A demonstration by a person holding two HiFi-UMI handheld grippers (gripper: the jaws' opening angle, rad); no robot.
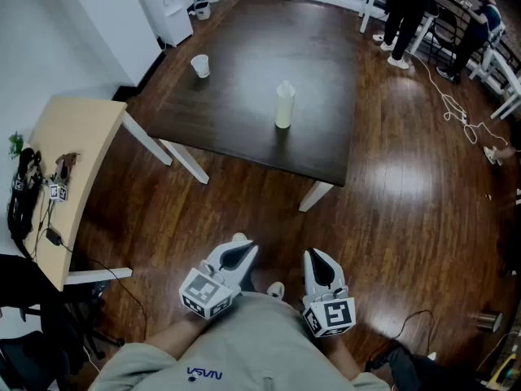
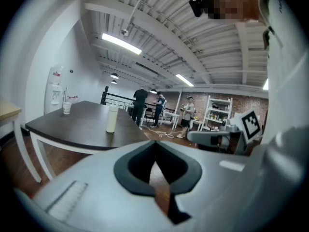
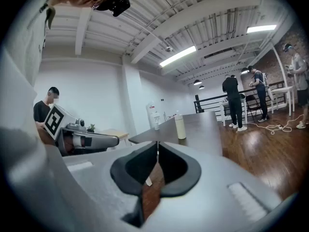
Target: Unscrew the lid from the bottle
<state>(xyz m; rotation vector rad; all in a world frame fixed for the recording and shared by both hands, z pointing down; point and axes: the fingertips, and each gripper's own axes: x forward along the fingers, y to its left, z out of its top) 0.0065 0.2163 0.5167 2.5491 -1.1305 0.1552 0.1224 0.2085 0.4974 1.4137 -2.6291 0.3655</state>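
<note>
I count one bottle (image 1: 283,106) and one cup (image 1: 200,66), both on the far dark table (image 1: 244,96). With the light table (image 1: 73,145) at left, that makes two tables. I hold two grippers, the left gripper (image 1: 243,249) and the right gripper (image 1: 318,256).

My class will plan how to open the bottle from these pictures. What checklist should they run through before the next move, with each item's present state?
1. The bottle stands upright on the table: ok.
2. The lid is on the bottle: ok.
3. The bottle is within reach: not ok, both tongs are held at the person's waist, short of the table.
4. The left tongs are open for a grip: not ok, shut and empty.
5. The right tongs are open: not ok, shut and empty.
6. The cup is clear of the bottle: ok, well apart.
</note>
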